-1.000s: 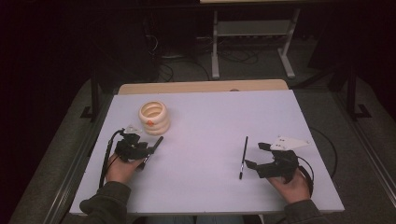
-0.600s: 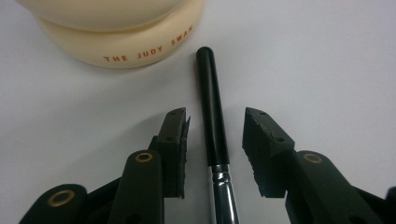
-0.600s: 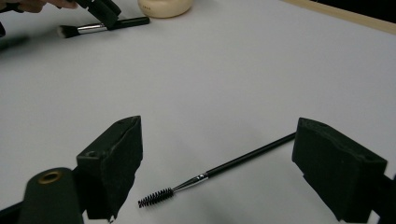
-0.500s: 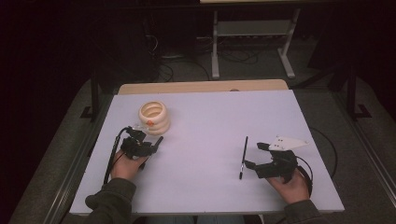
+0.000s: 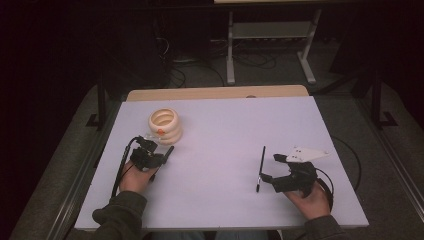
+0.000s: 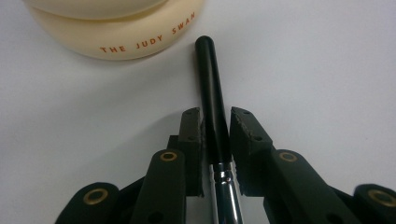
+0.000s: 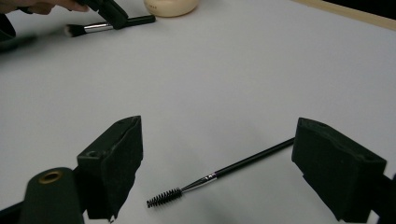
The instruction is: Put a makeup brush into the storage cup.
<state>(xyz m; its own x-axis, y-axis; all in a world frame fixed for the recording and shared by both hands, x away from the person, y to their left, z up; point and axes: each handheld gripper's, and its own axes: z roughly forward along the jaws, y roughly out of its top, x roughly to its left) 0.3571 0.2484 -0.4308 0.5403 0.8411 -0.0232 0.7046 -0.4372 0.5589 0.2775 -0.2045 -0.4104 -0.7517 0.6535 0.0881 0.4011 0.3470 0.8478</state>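
A cream ribbed holder (image 5: pixel 164 125) printed "THE JUDY SWAN" (image 6: pixel 116 32) stands at the table's far left. Just in front of it my left gripper (image 5: pixel 152 157) is shut on a black-handled makeup brush (image 6: pixel 212 93) with a silver ferrule, low over the table. The handle's tip points at the holder's base. At the right, my right gripper (image 5: pixel 270 167) stands open (image 7: pixel 219 154). A thin black spoolie wand (image 7: pixel 233 170) lies flat on the table between and just beyond its jaws (image 5: pixel 261 167). The right gripper view also shows the left gripper (image 7: pixel 109 11) and its brush (image 7: pixel 135 21) far off.
The white tabletop (image 5: pixel 220 130) ends in a wooden strip (image 5: pixel 215 93) at the far edge. Beyond it, a metal stand (image 5: pixel 270 35) and cables sit on the dark floor. Cables trail from both grippers.
My left gripper has edged forward and slightly right toward the holder, brush in its jaws. The right gripper and the wand have not moved.
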